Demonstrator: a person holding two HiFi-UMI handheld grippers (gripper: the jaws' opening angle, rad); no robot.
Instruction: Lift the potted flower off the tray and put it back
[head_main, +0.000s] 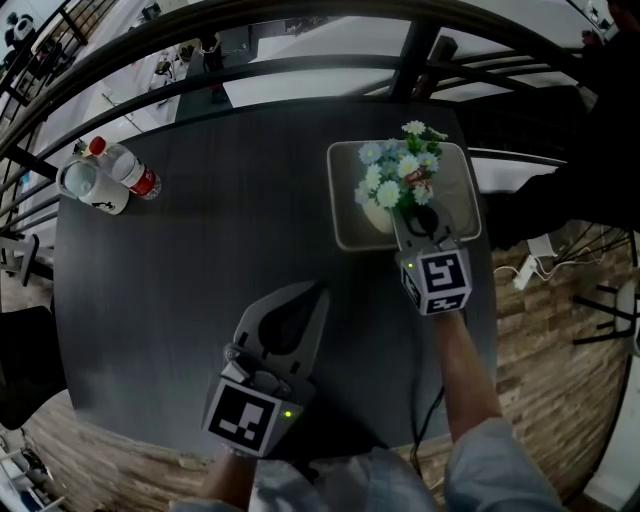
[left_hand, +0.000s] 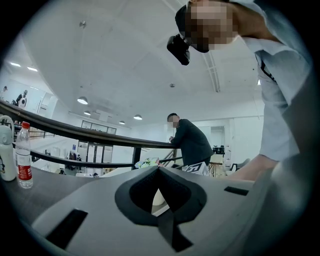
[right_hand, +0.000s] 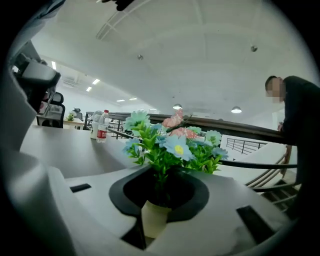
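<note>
The potted flower (head_main: 395, 178), blue, white and pink blooms in a cream pot, stands on the grey tray (head_main: 458, 170) at the table's far right. My right gripper (head_main: 414, 216) reaches in from the near side, its jaws closed around the pot's sides. In the right gripper view the cream pot (right_hand: 153, 218) fills the gap between the jaws of the right gripper (right_hand: 156, 222), with the blooms (right_hand: 172, 145) rising above. My left gripper (head_main: 318, 292) rests over the table's near middle, its tips together with nothing between them; in its own view the left gripper (left_hand: 159, 170) looks towards the tray.
A water bottle (head_main: 130, 170) with a red label and a white cup (head_main: 88, 186) stand at the table's far left. A dark railing (head_main: 300, 60) curves behind the table. A person in a dark jacket (left_hand: 192, 142) stands by the railing. A cable hangs at the table's right edge.
</note>
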